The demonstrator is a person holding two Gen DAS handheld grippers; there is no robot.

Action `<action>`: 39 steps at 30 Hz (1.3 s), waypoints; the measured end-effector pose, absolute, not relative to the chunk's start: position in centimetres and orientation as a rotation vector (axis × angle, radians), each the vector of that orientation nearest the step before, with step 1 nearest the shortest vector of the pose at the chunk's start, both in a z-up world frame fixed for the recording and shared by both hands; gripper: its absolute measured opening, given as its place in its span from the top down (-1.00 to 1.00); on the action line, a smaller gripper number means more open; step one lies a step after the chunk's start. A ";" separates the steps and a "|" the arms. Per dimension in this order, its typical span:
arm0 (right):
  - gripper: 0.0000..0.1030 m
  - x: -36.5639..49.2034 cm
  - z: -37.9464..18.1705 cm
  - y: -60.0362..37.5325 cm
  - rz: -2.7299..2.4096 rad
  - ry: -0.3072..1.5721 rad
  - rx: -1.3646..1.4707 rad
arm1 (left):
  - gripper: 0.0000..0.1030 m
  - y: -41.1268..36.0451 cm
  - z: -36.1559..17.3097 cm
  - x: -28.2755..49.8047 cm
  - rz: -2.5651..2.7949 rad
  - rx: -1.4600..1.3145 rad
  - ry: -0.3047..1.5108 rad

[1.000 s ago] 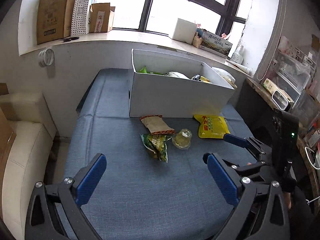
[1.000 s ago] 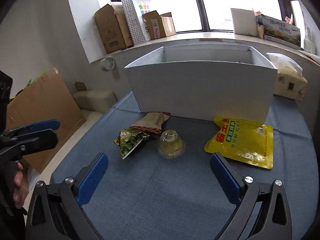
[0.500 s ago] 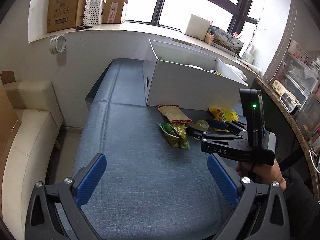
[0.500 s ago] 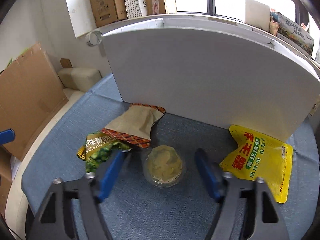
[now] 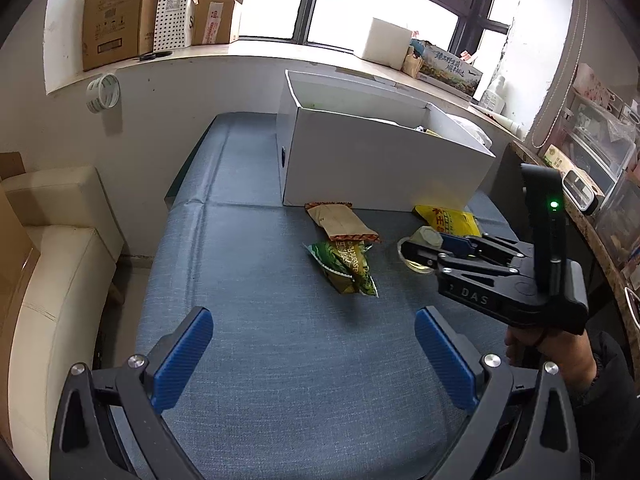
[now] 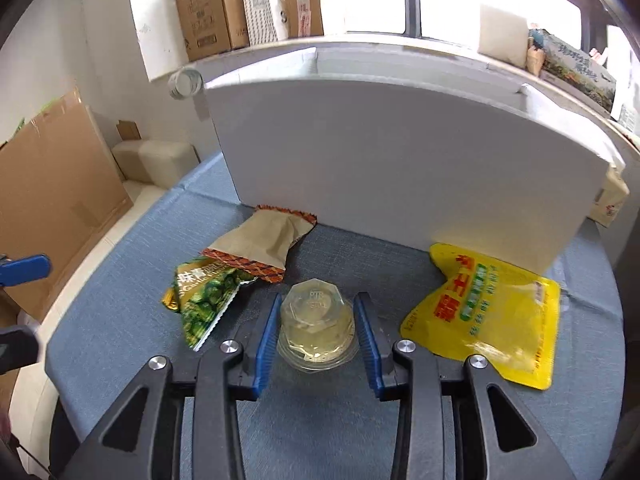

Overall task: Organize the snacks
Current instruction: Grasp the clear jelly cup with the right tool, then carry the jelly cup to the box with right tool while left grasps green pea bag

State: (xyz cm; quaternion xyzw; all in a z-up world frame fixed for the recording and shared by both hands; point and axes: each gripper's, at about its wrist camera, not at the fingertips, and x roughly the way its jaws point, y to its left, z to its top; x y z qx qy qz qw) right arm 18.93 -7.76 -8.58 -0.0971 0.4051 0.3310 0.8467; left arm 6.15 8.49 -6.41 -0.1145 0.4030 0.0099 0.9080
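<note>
Jelly cup (image 6: 316, 326), clear and upturned, clamped by right tool (image 6: 316, 330); left tool (image 5: 312, 354) spread wide

Right tongs (image 6: 316, 332) clamp the clear jelly cup (image 6: 317, 330).

Bright window (image 5: 384, 4) above white wall (image 5: 168, 100); cream sofa (image 5: 52, 240) beside it
</note>
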 end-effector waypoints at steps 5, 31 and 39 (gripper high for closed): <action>0.22 16.8 -6.5 -11.4 0.679 0.814 -0.146 | -1.00 6.5 -6.9 7.7 0.011 -0.184 0.844; 0.22 11.9 -4.1 -20.8 0.584 0.763 -0.008 | -0.59 3.5 -13.2 17.5 0.131 -0.136 0.973; 0.22 11.6 -4.7 -19.8 0.595 0.779 -0.028 | 0.08 3.8 -12.7 16.7 0.105 -0.150 0.962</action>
